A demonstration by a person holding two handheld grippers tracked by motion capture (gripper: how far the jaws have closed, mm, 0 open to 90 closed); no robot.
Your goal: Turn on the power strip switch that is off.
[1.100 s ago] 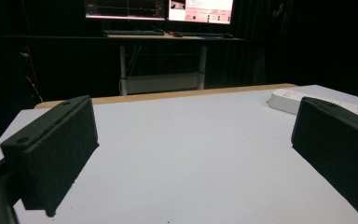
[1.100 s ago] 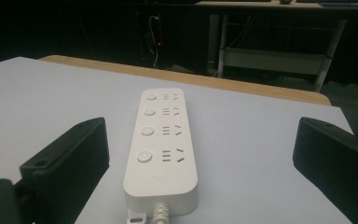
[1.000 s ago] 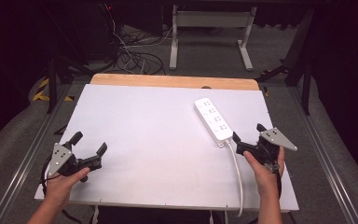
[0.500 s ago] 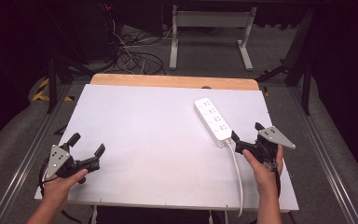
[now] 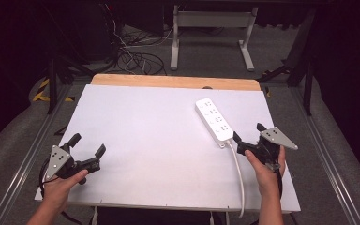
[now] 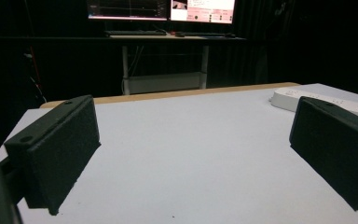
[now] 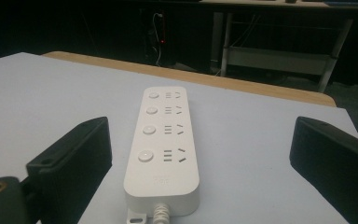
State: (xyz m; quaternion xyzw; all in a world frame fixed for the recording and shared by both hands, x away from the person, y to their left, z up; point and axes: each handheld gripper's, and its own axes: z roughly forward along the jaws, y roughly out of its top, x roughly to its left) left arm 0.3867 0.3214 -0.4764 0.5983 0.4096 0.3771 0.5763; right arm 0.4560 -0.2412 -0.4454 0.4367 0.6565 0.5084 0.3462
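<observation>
White power strip [image 5: 214,121] lying flat on the counter [image 5: 159,140], right of centre, long axis running from the near end by the right hand toward the far edge. Four sockets with round buttons facing up in the right gripper view; cord [image 5: 238,178] leaving the near end and trailing off the near edge of the counter.

Right tongs [image 5: 248,137] poised just behind the strip's near end — spread wide, gripping nothing, the strip [image 7: 163,149] framed squarely between the two black jaws in the right gripper view. Not touching it yet, as far as can be told.

Left tongs [image 5: 88,145] at the near left, well apart from the strip, also gaping wide and empty over bare counter; the strip [image 6: 326,99] a pale sliver at the far right of the left gripper view.

Step in hand, by judgement: the approach to the strip, with the right side lined up and the left idle.

Next move calls for easing the right tongs forward until the jaws flank the strip's near end, then closing across its width — above the cord exit rather than on the cord itself. Low, level entry needed, since the strip sits flat and thin. Risk: nudging the strip away instead of catching it.
</observation>
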